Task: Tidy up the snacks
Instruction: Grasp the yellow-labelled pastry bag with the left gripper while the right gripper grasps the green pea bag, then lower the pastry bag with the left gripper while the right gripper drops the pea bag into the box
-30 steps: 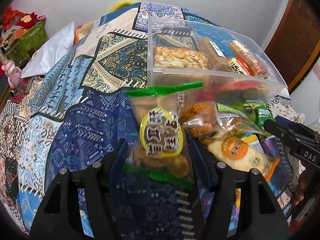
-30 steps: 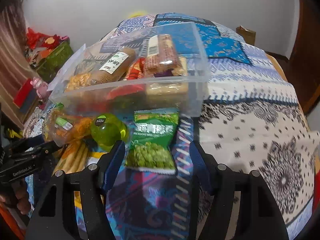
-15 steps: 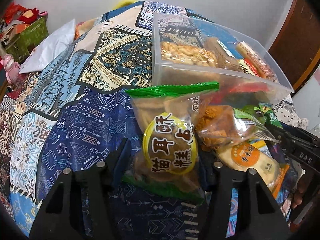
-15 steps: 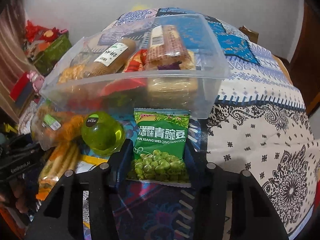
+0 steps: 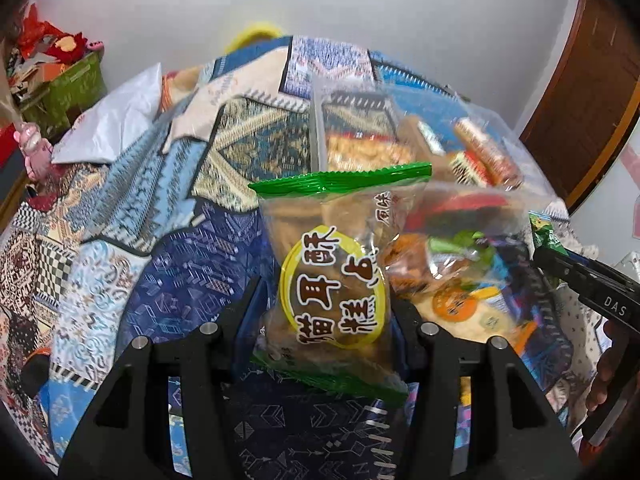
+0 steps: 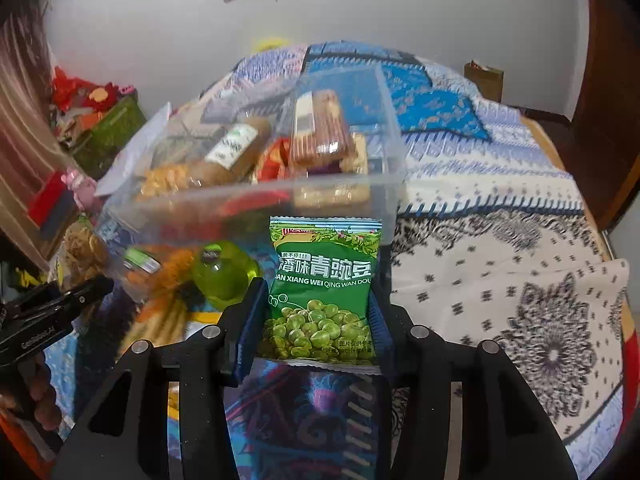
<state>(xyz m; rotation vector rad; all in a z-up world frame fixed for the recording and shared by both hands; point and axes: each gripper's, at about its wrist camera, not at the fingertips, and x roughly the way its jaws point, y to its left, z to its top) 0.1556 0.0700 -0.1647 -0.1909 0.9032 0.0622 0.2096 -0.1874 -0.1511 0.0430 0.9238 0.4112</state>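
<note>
A clear cracker bag is clamped by the left gripper; a green pea packet (apparently lifted) is pinched by the right gripper.

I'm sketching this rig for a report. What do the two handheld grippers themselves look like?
Both are matte black, angular frames with triangular cut-outs and round silver bolt heads. The left gripper and right gripper each carry dark blue ribbed pads inside the fingers. White lettering marks their sides: "DAS" on the right, "GenRobot.AI" on the left. No cables show.
</note>
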